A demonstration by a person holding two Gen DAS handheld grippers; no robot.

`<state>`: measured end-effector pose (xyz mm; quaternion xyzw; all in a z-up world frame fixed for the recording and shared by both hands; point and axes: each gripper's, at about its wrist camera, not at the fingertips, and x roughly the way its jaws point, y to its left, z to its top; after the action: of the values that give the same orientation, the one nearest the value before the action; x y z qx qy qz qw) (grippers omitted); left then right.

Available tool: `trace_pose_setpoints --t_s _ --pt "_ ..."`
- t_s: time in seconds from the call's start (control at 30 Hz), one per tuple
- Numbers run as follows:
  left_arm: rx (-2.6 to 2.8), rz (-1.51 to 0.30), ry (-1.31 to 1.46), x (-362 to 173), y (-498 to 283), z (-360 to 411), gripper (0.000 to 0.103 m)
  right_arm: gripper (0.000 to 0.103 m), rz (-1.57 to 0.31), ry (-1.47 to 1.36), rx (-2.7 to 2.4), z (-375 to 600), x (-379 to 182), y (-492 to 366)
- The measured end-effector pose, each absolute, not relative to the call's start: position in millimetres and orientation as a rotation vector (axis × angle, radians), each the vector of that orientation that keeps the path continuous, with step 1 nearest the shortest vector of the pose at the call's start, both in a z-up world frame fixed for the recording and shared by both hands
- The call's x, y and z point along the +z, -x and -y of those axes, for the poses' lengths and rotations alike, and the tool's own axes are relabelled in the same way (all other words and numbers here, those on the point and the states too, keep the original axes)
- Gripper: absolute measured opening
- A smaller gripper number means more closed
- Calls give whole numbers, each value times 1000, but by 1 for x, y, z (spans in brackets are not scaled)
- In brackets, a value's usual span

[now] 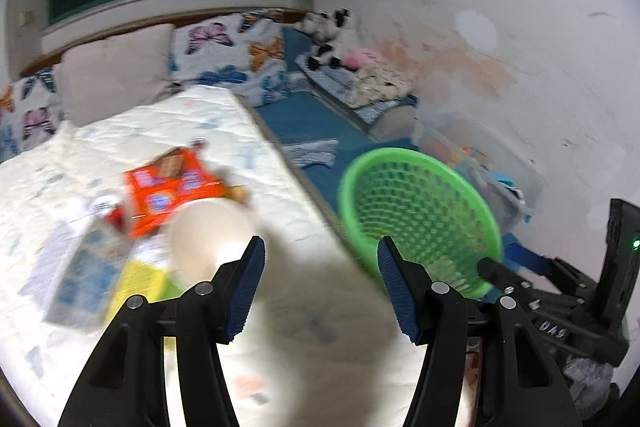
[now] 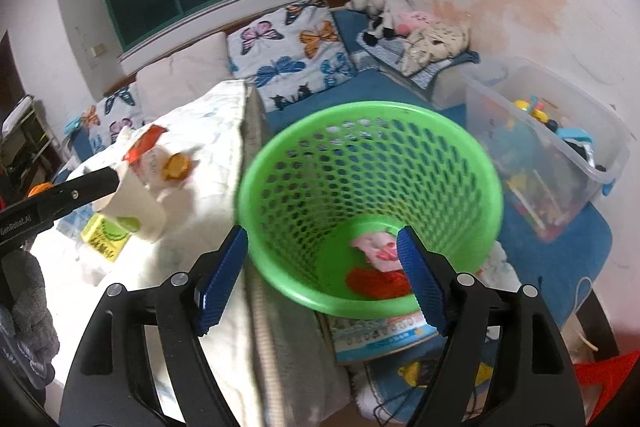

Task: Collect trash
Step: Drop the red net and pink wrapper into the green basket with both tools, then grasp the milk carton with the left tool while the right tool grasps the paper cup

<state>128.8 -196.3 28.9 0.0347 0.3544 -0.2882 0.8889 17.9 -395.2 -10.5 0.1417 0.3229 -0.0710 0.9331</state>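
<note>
Partly blurred, both hand-held grippers, left (image 1: 320, 259) and right (image 2: 322, 251), wide apart.

ceiling-lamp glare, motion blur (strong fisheye edge warp)

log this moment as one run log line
left gripper: open, near paper cup | right gripper: open, empty | green basket: holds wrappers | orange packet: on bed

Green mesh basket (image 2: 370, 203) tilted, holding wrappers (image 2: 378, 261); paper cup (image 1: 210, 239) on bed.
</note>
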Motion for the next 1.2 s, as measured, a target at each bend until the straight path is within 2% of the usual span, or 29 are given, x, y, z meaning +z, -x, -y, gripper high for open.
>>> trace_pose_setpoints --t_s 0.53,0.67,1.2 --pt "-299 -724 -129 27 -169 59 59 79 -664 -188 44 311 2 -53" --pt "-320 -751 -192 21 -189 50 66 79 -669 -169 69 300 4 -60" --pt "-468 -856 -267 -5 -230 53 66 80 -699 -114 175 257 9 -108"
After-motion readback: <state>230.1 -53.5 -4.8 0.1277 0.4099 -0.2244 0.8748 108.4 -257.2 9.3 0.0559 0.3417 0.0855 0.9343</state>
